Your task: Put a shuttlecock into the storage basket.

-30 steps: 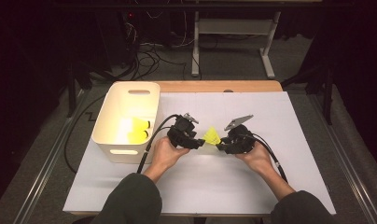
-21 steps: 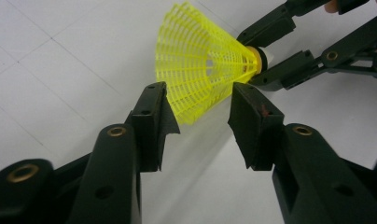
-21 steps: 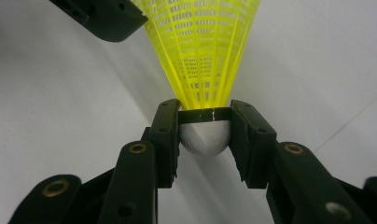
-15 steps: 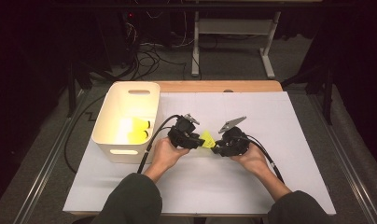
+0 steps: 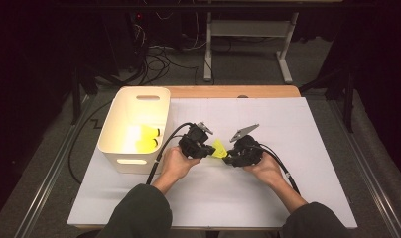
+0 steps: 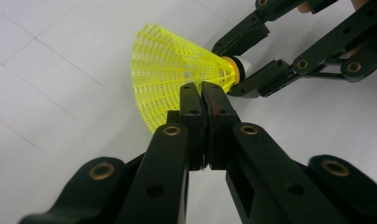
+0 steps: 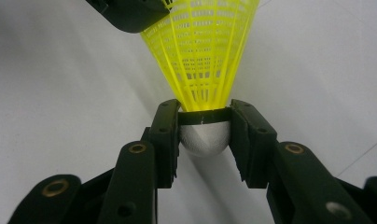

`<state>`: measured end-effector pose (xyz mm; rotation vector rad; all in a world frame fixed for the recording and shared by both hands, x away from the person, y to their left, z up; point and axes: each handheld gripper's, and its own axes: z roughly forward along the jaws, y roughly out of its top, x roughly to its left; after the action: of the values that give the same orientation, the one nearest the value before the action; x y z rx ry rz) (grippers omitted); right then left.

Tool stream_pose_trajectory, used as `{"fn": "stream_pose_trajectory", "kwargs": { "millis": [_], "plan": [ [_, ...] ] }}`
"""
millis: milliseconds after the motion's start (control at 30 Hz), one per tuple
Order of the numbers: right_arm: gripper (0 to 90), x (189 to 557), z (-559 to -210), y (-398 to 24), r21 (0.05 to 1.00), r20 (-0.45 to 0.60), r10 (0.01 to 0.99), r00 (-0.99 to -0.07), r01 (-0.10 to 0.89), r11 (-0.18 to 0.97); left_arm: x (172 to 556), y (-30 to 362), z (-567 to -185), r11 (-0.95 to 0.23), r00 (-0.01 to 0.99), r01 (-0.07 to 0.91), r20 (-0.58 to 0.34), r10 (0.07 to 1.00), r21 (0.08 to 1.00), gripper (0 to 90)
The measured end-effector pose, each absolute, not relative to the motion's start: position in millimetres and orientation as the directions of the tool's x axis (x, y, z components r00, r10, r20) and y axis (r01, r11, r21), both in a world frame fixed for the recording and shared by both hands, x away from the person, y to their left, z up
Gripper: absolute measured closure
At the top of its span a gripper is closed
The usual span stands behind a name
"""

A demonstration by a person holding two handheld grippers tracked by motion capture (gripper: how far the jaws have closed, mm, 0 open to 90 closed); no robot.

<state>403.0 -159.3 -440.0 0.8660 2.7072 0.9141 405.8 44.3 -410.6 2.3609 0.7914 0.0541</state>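
A yellow plastic shuttlecock [image 5: 219, 148] hangs between my two grippers just above the white table sheet. My right gripper [image 5: 228, 156] is shut on its white cork head [image 7: 204, 140], and the mesh skirt [image 7: 203, 56] fans away from the jaws. My left gripper [image 5: 211, 150] comes in from the left. Its jaws have just been closing and now meet on the wall of the skirt [image 6: 168, 79] at its near rim; the left gripper [image 6: 203, 88] is shut on it. Across the shuttlecock, the right gripper [image 6: 240, 72] clamps the cork.
A white bin [image 5: 131, 161] with handle slots stands left of the hands, with other yellow shuttlecocks [image 5: 150, 139] inside. The white sheet [image 5: 288, 129] covers the table up to a wooden back edge [image 5: 228, 92]. Cables trail from both grippers.
The two grippers have drawn closer together. The left gripper's jaws, open before, have closed on the shuttlecock's skirt. The right gripper still holds the cork.
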Motion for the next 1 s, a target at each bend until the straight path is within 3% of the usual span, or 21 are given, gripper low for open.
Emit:
{"fn": "stream_pose_trajectory", "kwargs": {
  "millis": [133,500,1000],
  "plan": [
    [62.5,403,-439,-161,0.607,0.039,0.584,-0.811,0.483,0.631,405,45,-409,-0.607,0.817,0.532,-0.169,0.552,0.590,89.5],
    [44.0,399,-426,-178,0.652,0.043,0.634,-0.772,0.502,0.568,403,46,-404,-0.619,0.816,0.532,-0.156,0.556,0.577,89.9],
    [36.4,366,-422,-229,0.715,0.044,0.728,-0.684,0.530,0.455,401,46,-384,-0.608,0.787,0.558,-0.127,0.604,0.564,89.9]
  ]
}}
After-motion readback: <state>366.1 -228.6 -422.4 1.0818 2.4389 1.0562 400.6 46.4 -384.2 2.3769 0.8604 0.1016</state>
